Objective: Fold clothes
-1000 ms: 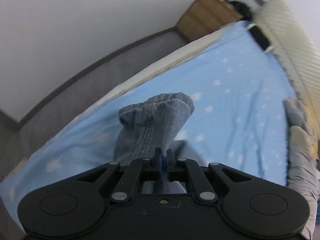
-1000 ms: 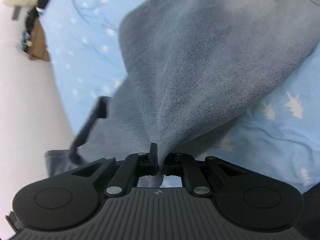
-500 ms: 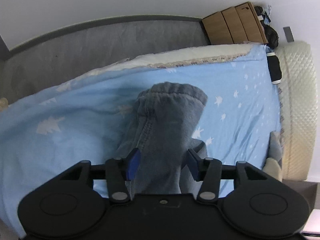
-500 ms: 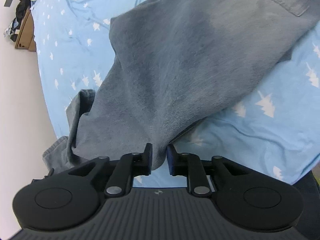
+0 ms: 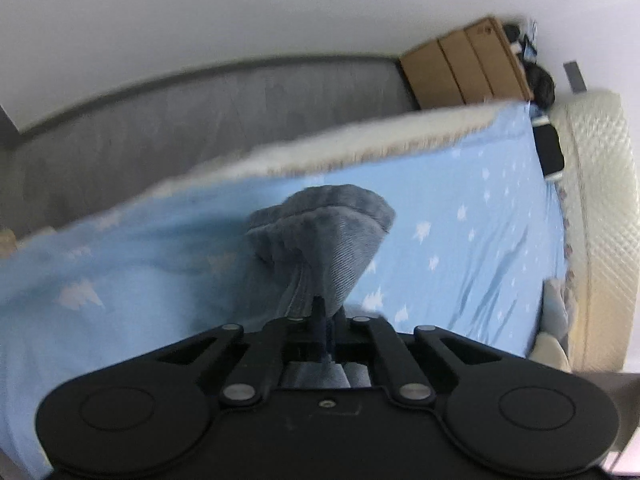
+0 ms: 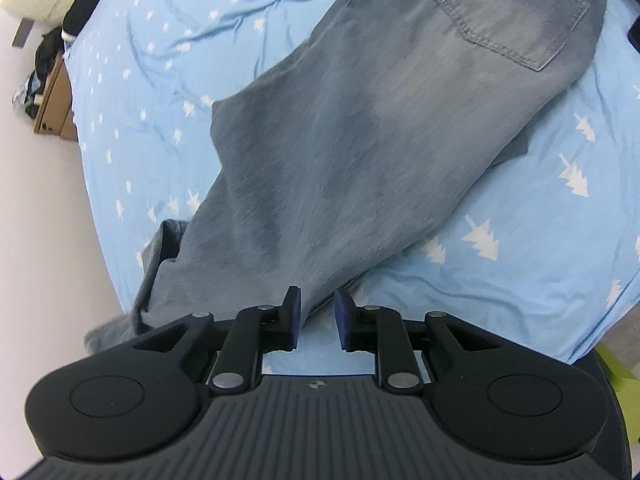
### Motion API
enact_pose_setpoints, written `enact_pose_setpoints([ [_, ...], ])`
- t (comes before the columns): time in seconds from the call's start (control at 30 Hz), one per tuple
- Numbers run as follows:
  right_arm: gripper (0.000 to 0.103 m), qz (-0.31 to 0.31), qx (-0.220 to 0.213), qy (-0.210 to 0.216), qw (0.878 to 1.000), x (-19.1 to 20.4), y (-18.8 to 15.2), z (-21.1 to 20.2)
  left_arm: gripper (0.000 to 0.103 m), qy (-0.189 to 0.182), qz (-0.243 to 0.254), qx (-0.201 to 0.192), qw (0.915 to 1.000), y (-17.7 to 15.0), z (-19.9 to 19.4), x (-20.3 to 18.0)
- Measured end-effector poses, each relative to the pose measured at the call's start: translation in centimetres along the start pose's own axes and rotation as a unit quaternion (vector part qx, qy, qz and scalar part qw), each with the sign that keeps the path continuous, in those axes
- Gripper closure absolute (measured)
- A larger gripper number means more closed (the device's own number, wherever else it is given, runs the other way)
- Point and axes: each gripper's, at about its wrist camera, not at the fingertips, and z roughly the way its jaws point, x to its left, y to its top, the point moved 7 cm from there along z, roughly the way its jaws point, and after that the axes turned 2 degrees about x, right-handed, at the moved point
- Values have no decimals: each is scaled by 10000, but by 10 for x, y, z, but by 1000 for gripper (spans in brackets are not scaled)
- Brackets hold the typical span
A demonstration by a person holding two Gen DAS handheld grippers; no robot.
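I am closing my left gripper again on the jeans cuff near the bed's long edge while my right gripper is parting, releasing the leg for refolding.

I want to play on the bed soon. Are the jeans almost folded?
Not yet. The jeans lie long across the blue sheet, back pocket up, apparently doubled leg over leg; that much looks done. Right now the left gripper has its jaws shut on the cuff end, while the right gripper is open beside the fabric. Folding them shorter is still left.
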Motion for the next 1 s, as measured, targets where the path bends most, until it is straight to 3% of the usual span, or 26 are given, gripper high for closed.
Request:
enact_pose_setpoints([
  [0.2, 83, 130, -63, 73, 9999, -10, 6, 2, 100, 436, -101, 106, 9989, -3, 12, 15],
  [0.3, 83, 128, -101, 101, 9998, -15, 9, 0, 83, 673, -71, 135, 9976, -6, 5, 16],
  [0.33, 83, 140, -125, 99, 9998, -16, 11, -1, 68, 670, -43, 126, 9977, -8, 2, 13],
  [0.37, 83, 173, -147, 104, 9997, -17, 14, -1, 59, 672, 6, 110, 9977, -9, -3, 10],
  [0.57, 83, 321, -266, 120, 9991, -21, 42, 2, 47, 758, 602, -126, 9952, -19, -33, -24],
  [0.73, 76, 336, -501, 193, 9980, -14, 83, -1, 43, 720, 1341, -194, 9882, -34, -30, -76],
  [0.9, 69, 537, -846, 204, 9948, -23, 131, -14, 43, 652, 1903, 159, 9794, -63, 7, -124],
  [1.0, 58, 742, -1079, 149, 9913, -42, 157, -26, 43, 568, 1999, 411, 9773, -83, 30, -142],
])
